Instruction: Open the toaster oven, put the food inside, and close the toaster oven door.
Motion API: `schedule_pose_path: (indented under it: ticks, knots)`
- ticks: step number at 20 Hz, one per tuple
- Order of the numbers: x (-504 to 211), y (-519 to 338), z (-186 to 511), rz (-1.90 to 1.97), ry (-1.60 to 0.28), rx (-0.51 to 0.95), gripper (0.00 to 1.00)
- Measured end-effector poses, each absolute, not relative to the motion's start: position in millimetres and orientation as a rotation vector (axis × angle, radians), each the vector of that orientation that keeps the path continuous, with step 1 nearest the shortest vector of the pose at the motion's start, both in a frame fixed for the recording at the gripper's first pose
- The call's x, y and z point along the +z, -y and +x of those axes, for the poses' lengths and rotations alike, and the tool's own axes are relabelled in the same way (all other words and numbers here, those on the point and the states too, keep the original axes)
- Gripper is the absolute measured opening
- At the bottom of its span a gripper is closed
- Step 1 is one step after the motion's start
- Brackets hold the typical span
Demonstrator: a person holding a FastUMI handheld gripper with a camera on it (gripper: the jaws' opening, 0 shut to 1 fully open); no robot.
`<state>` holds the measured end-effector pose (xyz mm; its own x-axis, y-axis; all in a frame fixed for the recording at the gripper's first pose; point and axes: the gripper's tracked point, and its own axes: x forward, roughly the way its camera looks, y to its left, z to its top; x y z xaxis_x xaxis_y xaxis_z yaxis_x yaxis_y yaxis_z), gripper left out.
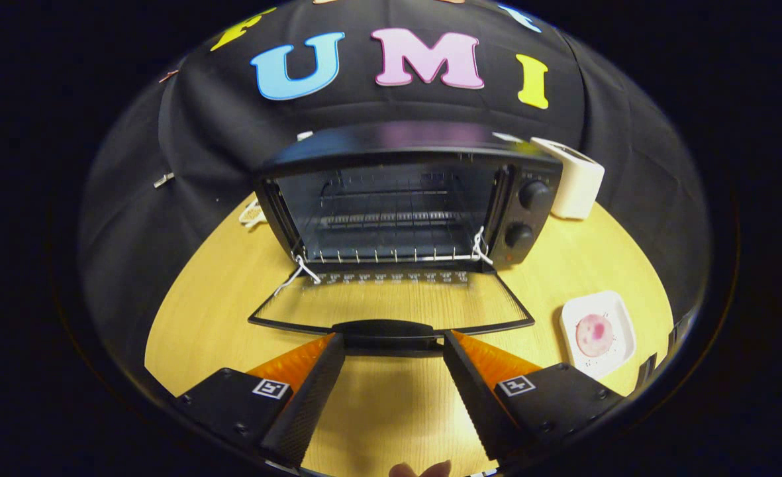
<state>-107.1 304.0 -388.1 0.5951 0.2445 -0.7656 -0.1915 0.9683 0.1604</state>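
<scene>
Fingers [394, 344] of the gripper stand spread wide with nothing held between them, their tips just short of the toaster oven door handle [387, 329], one tip near each end of that handle; whether either tip touches it I cannot tell. Taking the toaster oven [417, 199] as the landmark: it sits on the wooden table [185, 311] beyond the fingers, dark-bodied, with its door [391, 301] dropped fully open and lying flat toward the fingers, the glass pane showing the table's grain through it. Inside the oven's cavity a wire rack [391, 255] sits at the front lip, with heating rods visible behind it. White cord [298, 270] is tied at the oven's hinge on one side of the door, and another white tie [480, 248] at the hinge on the other side. Two round knobs [534, 195] are stacked on the oven's control panel beside the cavity. Next to the oven on the knob side, slightly behind it, stands a white boxy appliance [579, 182]. On the same side but nearer the fingers, well apart from the oven's open door, a white square plate [619, 318] rests on the table with the food [594, 334], a round pinkish piece, lying on it. At the oven's far side a small pale object [251, 213] lies on the table against the oven's corner, too small to identify
</scene>
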Motion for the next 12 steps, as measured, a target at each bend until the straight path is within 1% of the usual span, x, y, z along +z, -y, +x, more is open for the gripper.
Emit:
schedule_pose_path:
  ticks: [2, 5, 8, 12]
  knots:
    - [-401, -301, -123, 0.048, -0.952, 0.278, 0.98]
    - [-402, -295, -133, 0.063, -0.985, 0.308, 0.98]
    - [-385, -292, -137, 0.115, -0.991, 0.374, 0.98]
    - [-352, -258, -138, 0.192, -1.004, 0.434, 0.99]
